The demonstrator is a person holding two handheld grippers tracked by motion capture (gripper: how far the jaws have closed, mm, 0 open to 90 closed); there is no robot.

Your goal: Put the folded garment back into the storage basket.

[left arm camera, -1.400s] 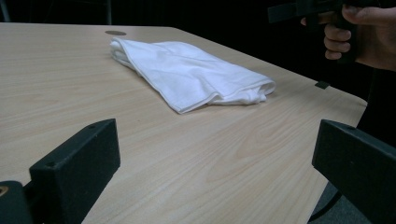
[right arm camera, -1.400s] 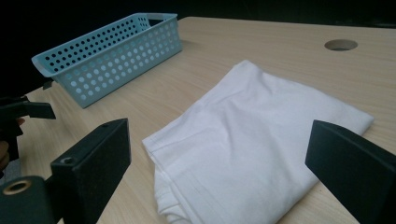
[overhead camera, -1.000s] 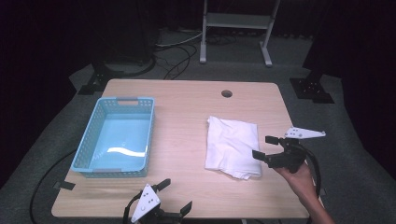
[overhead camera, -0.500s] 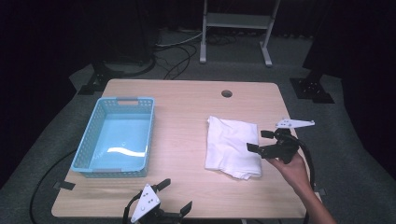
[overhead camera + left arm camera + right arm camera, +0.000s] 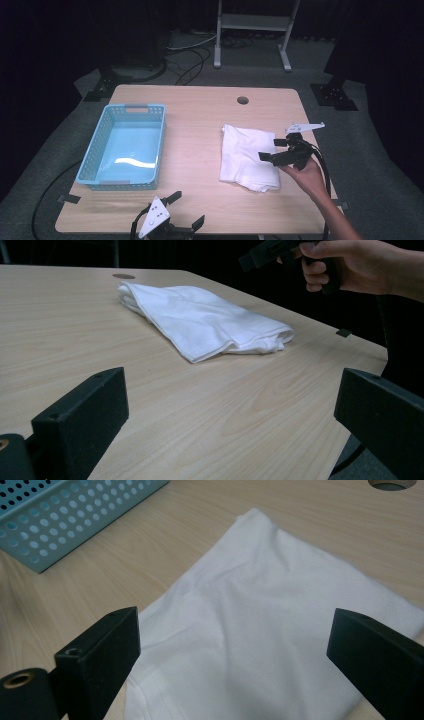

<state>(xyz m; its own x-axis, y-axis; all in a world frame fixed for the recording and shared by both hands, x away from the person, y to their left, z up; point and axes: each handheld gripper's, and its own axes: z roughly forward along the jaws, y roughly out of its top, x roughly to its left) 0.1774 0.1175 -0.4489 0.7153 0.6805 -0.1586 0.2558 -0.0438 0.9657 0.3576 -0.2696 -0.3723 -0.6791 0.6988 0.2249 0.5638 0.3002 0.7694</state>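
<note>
On the left of the counter (image 5: 200, 125) sits the blue basket (image 5: 124, 146). Your left gripper (image 5: 170, 220) rests at the counter's near edge, its fingers (image 5: 82, 415) spread wide with nothing between them. To the right lies the folded white cloth (image 5: 247, 156). Your right gripper (image 5: 272, 150) hangs over the cloth's right edge, fingers (image 5: 100, 645) wide apart and holding nothing.
</note>
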